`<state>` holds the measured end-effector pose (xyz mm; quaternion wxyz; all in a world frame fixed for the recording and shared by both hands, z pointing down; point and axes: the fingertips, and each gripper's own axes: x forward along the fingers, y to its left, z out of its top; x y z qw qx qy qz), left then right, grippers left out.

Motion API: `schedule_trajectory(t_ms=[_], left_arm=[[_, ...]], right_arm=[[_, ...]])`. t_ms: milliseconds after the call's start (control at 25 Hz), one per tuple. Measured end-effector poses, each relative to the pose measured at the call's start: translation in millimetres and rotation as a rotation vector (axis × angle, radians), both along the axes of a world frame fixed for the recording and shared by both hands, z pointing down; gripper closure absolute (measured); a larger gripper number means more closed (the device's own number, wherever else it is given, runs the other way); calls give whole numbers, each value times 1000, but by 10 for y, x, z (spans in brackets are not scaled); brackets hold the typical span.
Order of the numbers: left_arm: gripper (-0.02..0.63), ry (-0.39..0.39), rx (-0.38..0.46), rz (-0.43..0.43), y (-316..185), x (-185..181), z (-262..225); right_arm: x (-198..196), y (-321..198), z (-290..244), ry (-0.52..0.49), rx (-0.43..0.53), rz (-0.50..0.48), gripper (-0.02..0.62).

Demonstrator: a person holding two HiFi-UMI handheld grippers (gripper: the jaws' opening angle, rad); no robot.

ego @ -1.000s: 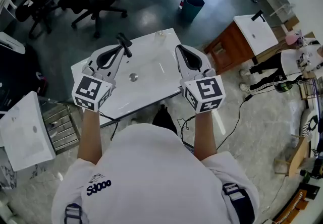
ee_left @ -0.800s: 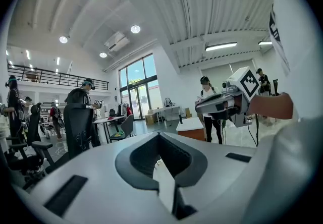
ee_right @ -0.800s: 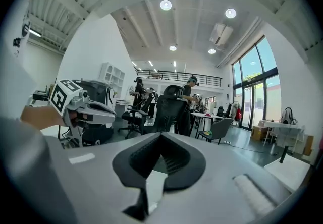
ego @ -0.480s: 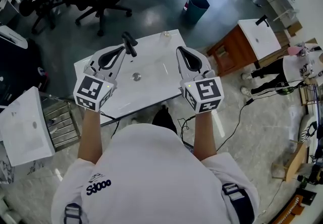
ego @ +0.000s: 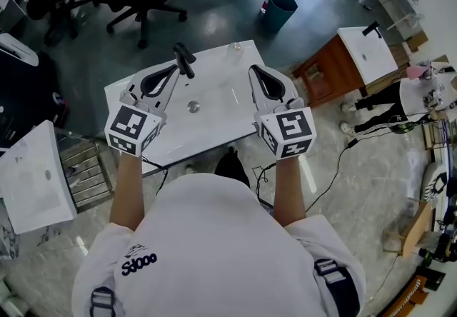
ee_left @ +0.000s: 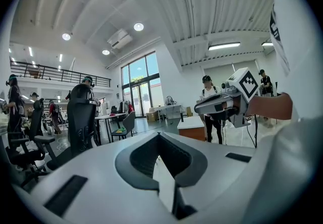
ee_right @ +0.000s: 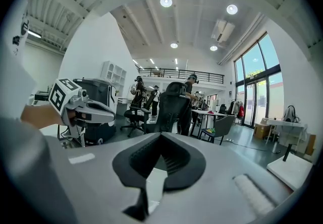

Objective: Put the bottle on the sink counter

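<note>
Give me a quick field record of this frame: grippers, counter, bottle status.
left gripper: jaws together, nothing between them, over the counter's left part
right gripper: jaws together, empty, over the counter's right part
sink counter: white, basin with drain, black faucet at far left
bottle: small clear item at the counter's far edge; too small to tell what it is
task status: neither gripper holds anything
</note>
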<state>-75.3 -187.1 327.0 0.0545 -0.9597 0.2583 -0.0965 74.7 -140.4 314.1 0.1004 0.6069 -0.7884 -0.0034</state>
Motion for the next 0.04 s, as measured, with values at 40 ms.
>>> schedule_trajectory(t_ms=[40], left_arm=[[601,0,-2,2,3,4,6]], right_arm=[[-3,-4,2,1,0,-1,586]])
